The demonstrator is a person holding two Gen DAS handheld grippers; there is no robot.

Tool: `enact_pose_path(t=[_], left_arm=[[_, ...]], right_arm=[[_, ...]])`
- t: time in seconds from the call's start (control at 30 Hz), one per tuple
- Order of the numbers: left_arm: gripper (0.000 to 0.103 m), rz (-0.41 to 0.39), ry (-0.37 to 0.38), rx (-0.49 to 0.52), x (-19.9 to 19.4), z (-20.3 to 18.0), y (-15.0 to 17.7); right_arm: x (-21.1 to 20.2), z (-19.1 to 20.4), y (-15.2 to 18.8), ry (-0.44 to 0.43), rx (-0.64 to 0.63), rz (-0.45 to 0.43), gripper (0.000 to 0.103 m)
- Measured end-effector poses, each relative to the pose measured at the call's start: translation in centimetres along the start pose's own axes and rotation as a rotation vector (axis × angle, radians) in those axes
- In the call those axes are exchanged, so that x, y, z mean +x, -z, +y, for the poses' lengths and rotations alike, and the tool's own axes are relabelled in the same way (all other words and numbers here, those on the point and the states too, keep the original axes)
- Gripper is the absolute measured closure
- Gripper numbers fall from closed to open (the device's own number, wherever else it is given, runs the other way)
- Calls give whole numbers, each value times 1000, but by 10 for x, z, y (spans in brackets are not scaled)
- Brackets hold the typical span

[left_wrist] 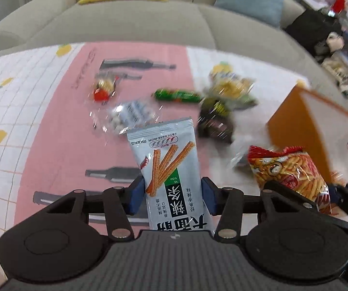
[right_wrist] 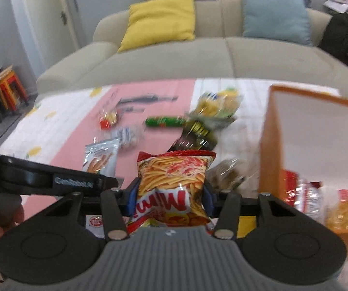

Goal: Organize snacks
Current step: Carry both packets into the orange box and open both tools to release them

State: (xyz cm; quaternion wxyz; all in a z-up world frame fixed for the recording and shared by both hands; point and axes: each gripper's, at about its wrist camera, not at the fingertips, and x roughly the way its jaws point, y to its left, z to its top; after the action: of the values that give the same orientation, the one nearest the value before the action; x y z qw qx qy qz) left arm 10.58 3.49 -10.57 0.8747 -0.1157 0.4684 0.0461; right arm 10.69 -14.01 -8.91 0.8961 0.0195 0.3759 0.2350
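Above the bench point(left_wrist: 52, 126), my left tool point(left_wrist: 172, 194) clamps the silver stick-snack packet point(left_wrist: 166, 160). My right tool point(right_wrist: 171, 198) grips the red fries bag point(right_wrist: 174, 177) beside the orange box point(right_wrist: 268, 145).

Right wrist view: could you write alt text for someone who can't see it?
A two-finger right gripper clamps a red and yellow snack bag above a table with a pink and white cloth. To the right stands an orange box already holding snacks; more packets lie scattered before a beige sofa.

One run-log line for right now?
left gripper: shut on silver spicy-stick packet | right gripper: shut on red fries-print bag | orange box: open
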Motion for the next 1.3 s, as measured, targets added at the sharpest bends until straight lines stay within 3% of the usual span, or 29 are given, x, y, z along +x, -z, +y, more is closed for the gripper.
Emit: enact_pose_path(t=[0.13, 0.33, 0.57, 0.87, 1.1, 1.3], left_arm=[[47, -36, 56, 0, -26, -17, -13], [47, -79, 141, 83, -54, -68, -34], [47, -92, 191, 258, -56, -146, -53], [47, 17, 249, 375, -4, -227, -70], [47, 112, 203, 431, 39, -246, -71], [47, 168, 144, 484, 68, -252, -72]], right_arm=[[-39, -18, -12, 22, 69, -99, 54], [-86, -57, -25, 92, 163, -205, 54], [-116, -116, -28, 203, 194, -250, 54], [-102, -174, -31, 310, 116, -143, 54], [-59, -199, -32, 332, 135, 4, 54], [-24, -208, -35, 301, 143, 64, 54]])
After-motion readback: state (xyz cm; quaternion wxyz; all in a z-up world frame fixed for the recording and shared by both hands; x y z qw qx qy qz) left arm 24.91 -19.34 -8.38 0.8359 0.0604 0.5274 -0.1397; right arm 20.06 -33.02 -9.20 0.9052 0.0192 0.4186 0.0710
